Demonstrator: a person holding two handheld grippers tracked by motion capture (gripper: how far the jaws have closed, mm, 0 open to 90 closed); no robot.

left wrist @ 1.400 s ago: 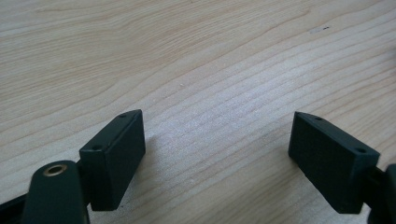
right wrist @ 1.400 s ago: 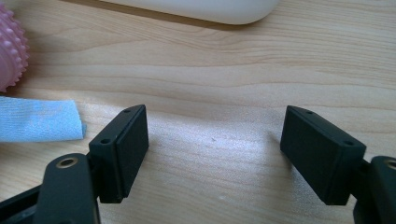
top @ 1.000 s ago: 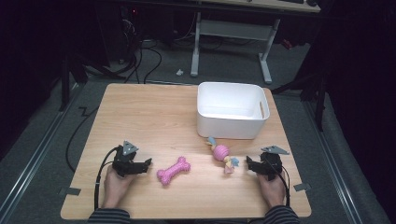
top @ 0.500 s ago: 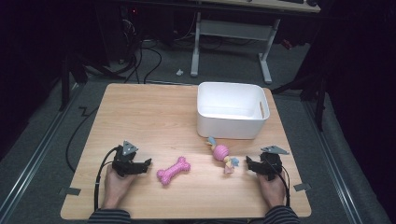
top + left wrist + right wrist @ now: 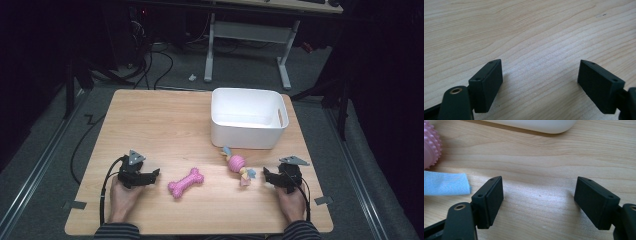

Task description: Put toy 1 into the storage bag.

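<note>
A wooden bench [image 5: 150,125] is seen from above, with a person's hands at its near edge, each holding a gripper. The left gripper [image 5: 156,173] rests near the left corner, jaws spread wide after closing slightly, only bare wood between them. Just to its right lies a pink bone [image 5: 185,182], apart from the jaws. The right gripper [image 5: 265,174] sits near the right corner, jaws spread and empty. Just left of it lies a rope toy [image 5: 237,165] with a pink knobbly ball; its blue end [image 5: 446,183] lies close beside the right gripper's jaw. Behind the toy stands a white bin [image 5: 248,135]. Nothing lies between either gripper and its nearest toy.
</note>
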